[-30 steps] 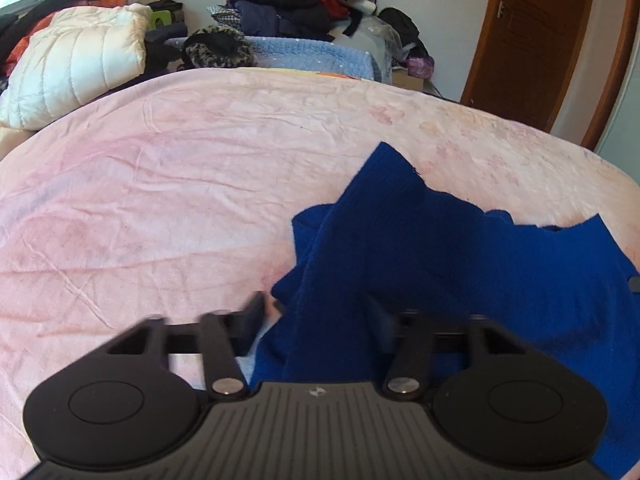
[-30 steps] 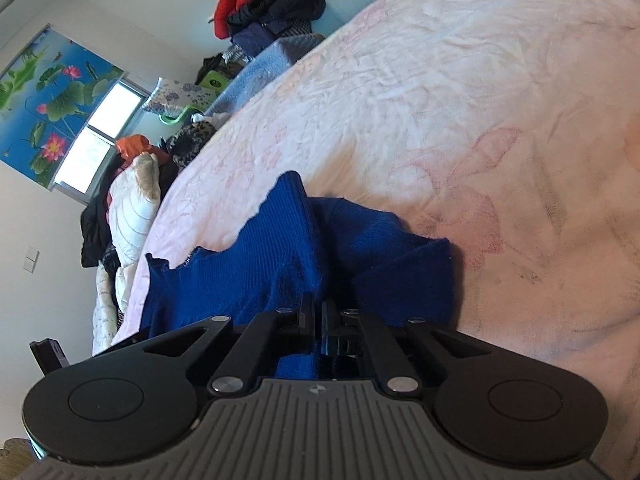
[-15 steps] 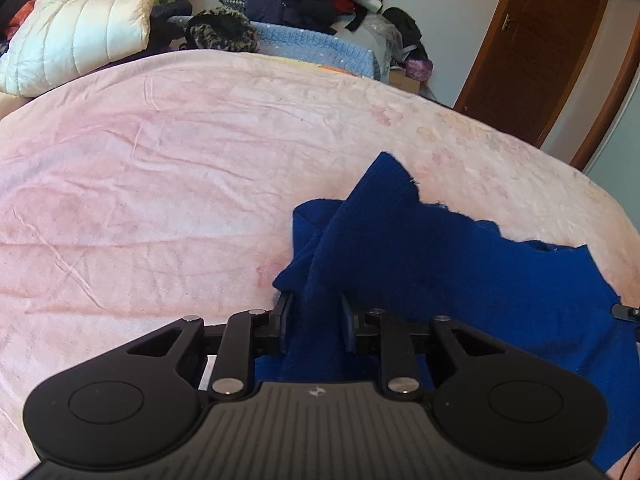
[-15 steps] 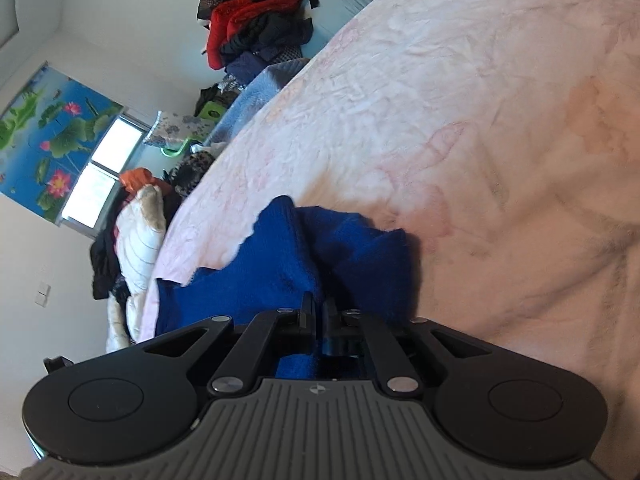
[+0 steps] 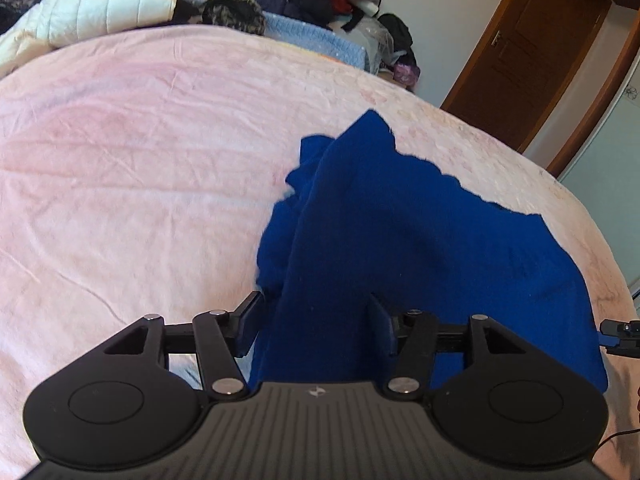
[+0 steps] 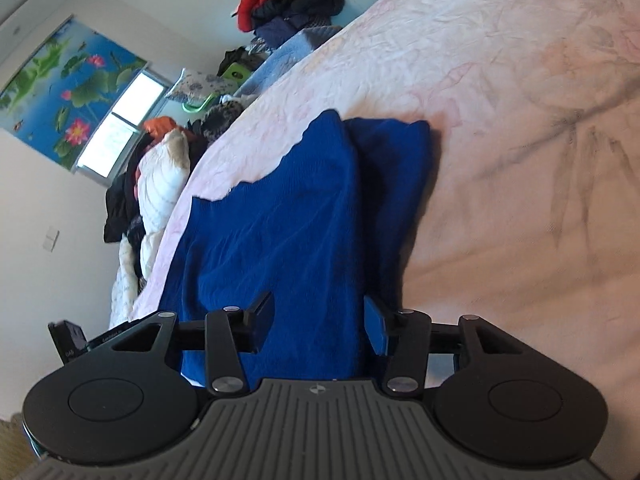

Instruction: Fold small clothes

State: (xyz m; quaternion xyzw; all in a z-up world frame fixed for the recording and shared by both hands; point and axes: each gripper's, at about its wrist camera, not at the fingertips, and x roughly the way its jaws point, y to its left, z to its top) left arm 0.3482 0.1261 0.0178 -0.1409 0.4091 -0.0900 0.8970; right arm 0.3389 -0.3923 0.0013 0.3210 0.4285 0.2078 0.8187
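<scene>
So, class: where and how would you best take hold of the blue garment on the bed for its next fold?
Grip the blue garment at its near edge, coming from the near side: that edge faces both tongs, and a raised fold runs away from them across the pink bedspread.

Daylight floods in from the window [image 6: 120, 128], bright enough to wash its panes white. The pink bedspread [image 5: 140, 184] glows evenly, with soft shadows in its creases. The blue garment [image 6: 280, 232] goes nearly black in its folds. Both views bow hard at the edges, and corners blur.
</scene>
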